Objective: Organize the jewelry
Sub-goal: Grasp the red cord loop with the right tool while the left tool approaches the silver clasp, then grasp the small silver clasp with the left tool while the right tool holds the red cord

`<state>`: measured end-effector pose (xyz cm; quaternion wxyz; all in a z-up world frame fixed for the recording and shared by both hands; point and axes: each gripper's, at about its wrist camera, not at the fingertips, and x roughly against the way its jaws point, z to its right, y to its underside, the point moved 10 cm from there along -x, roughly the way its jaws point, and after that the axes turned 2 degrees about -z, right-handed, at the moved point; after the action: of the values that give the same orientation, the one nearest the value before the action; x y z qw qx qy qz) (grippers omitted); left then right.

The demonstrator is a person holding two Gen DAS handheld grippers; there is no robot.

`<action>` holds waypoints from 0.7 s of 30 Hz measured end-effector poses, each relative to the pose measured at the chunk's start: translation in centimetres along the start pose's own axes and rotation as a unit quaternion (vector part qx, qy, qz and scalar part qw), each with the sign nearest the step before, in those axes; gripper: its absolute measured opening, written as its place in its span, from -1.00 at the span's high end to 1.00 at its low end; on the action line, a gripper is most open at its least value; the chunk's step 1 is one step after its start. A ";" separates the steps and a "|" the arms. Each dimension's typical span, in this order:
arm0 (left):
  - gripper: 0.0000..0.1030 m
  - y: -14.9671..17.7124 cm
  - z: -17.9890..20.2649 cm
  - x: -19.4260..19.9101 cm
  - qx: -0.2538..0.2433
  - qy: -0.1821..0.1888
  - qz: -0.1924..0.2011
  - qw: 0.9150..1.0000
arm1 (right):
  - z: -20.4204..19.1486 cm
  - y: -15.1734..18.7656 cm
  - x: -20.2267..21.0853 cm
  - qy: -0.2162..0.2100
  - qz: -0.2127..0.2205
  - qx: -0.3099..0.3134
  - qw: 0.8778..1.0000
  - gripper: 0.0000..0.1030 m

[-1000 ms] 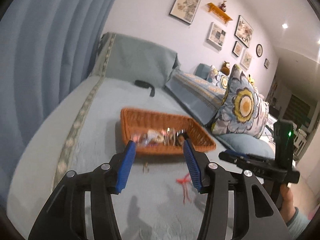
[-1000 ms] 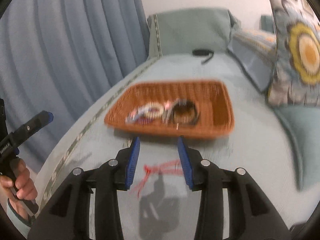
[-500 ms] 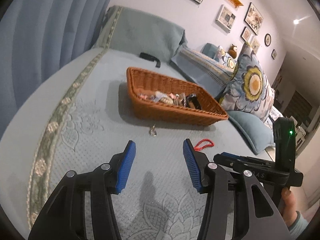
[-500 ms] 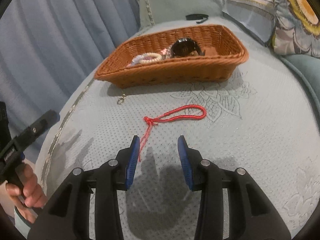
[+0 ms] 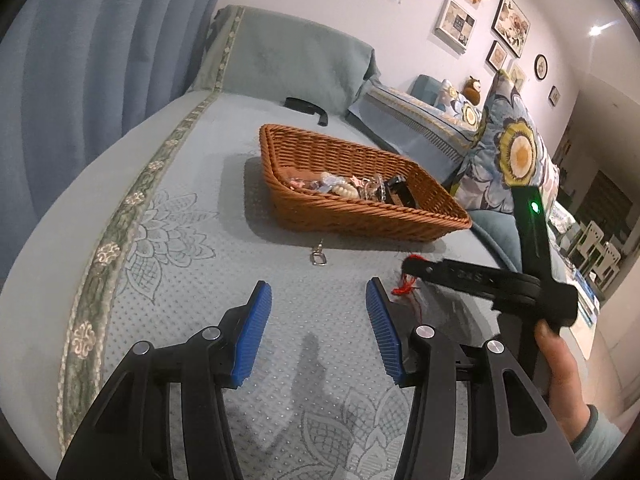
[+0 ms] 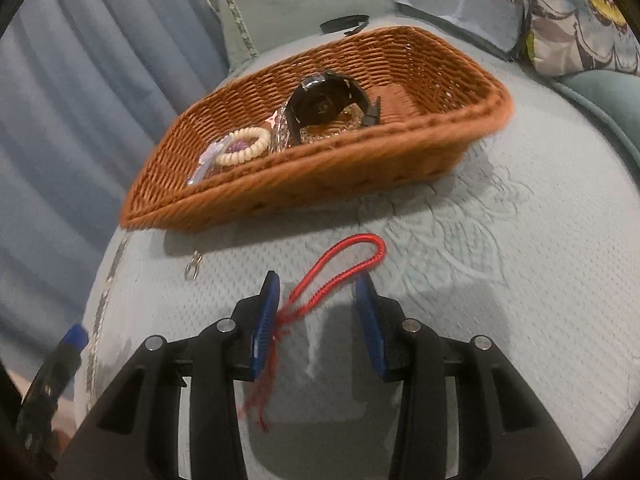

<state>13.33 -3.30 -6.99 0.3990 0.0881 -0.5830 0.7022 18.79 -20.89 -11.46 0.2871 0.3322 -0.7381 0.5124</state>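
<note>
With its blue pads spread wide, the right gripper (image 6: 318,312) sits low over the bedspread (image 6: 500,320), and the red cord bracelet (image 6: 340,268) lies right in the gap: its knotted, frayed tail runs close along the left pad, touching it or nearly so, while the loop reaches ahead and to the right, toward the wicker basket (image 6: 320,176). So the cord's long axis runs roughly along the fingers, slanting off to the right, and a squeeze would probably catch the knotted end rather than the loop. The left gripper (image 5: 318,320) is likewise spread open and holds nothing; it hovers further from the cord, which shows only as a red scrap past its right finger. A small metal clasp (image 5: 319,257) rests on the bed just in front of the basket, nearer the left gripper. In the basket are a black watch (image 6: 328,100), a pale bead bracelet (image 6: 244,146) and other pieces.
</note>
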 end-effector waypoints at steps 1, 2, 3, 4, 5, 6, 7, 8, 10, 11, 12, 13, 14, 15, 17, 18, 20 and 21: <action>0.08 0.0 0.0 -0.1 -0.001 -0.001 -0.001 1.000 | -0.3 -0.2 -0.2 0.008 0.000 0.006 1.000 0.28; 0.08 0.1 0.0 -0.2 -0.001 -0.001 -0.002 1.000 | -0.7 -0.3 -0.5 0.026 0.000 0.020 0.999 0.26; 0.08 0.1 0.0 -0.3 -0.001 0.000 -0.003 1.000 | -1.0 -0.4 -0.7 0.042 0.001 0.034 0.999 0.26; 0.08 0.2 0.0 -0.5 -0.001 0.000 -0.005 1.000 | -1.3 -0.3 -0.9 0.065 0.001 0.055 0.996 0.26; 0.08 0.3 0.1 -0.6 -0.001 -0.001 -0.007 1.000 | -1.6 -0.2 -1.0 0.078 0.001 0.066 0.995 0.26; 0.08 0.3 0.1 -0.8 -0.003 -0.002 -0.008 1.000 | -1.8 -0.1 -1.0 0.085 0.001 0.078 0.993 0.27; 0.08 0.4 0.2 -0.9 -0.004 -0.003 -0.010 1.000 | -2.0 0.0 -1.0 0.087 0.001 0.084 0.993 0.34; 0.08 0.4 0.2 -1.2 -0.004 -0.002 -0.012 1.000 | -2.1 0.1 -0.9 0.087 0.000 0.091 0.992 0.56; 0.10 0.5 0.4 -1.7 -0.001 0.004 -0.017 1.000 | -1.9 0.4 -0.6 0.086 -0.003 0.101 0.991 0.75; 0.10 0.5 0.5 -2.0 0.000 0.006 -0.019 1.000 | -1.6 0.7 -0.3 0.079 -0.006 0.106 0.991 0.84; 0.10 0.4 0.7 -2.3 -0.002 0.006 -0.023 1.000 | -1.2 0.9 0.1 0.073 -0.008 0.109 0.991 0.87; 0.12 0.4 0.8 -2.7 -0.005 0.005 -0.027 1.000 | -0.9 1.2 0.5 0.071 -0.009 0.111 0.991 0.88; 0.13 0.2 1.0 -3.1 -0.007 0.005 -0.030 1.000 | -0.3 1.4 1.0 0.065 -0.009 0.112 0.992 0.89; 0.15 0.0 1.1 -3.5 -0.009 0.005 -0.033 0.999 | 0.2 1.5 1.3 0.055 -0.010 0.112 0.992 0.89; 0.15 -0.5 1.1 -4.5 -0.008 0.004 -0.040 0.999 | 0.8 1.8 1.6 0.021 -0.010 0.110 0.994 0.89; 0.15 -0.8 1.1 -5.2 -0.014 -0.001 -0.045 0.999 | 0.9 1.9 1.7 0.010 -0.011 0.108 0.994 0.89; 0.16 -1.1 1.0 -6.9 -0.025 -0.019 -0.057 0.998 | 1.2 1.8 1.6 -0.007 -0.012 0.100 0.995 0.89; 0.19 -1.2 0.9 -7.8 -0.029 -0.025 -0.068 0.997 | 1.1 1.8 1.6 -0.013 -0.013 0.101 0.995 0.89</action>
<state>19.01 -7.68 -10.47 0.4331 0.1334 -0.6058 0.6539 16.27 -21.80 -11.59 0.2491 0.3757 -0.6817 0.5763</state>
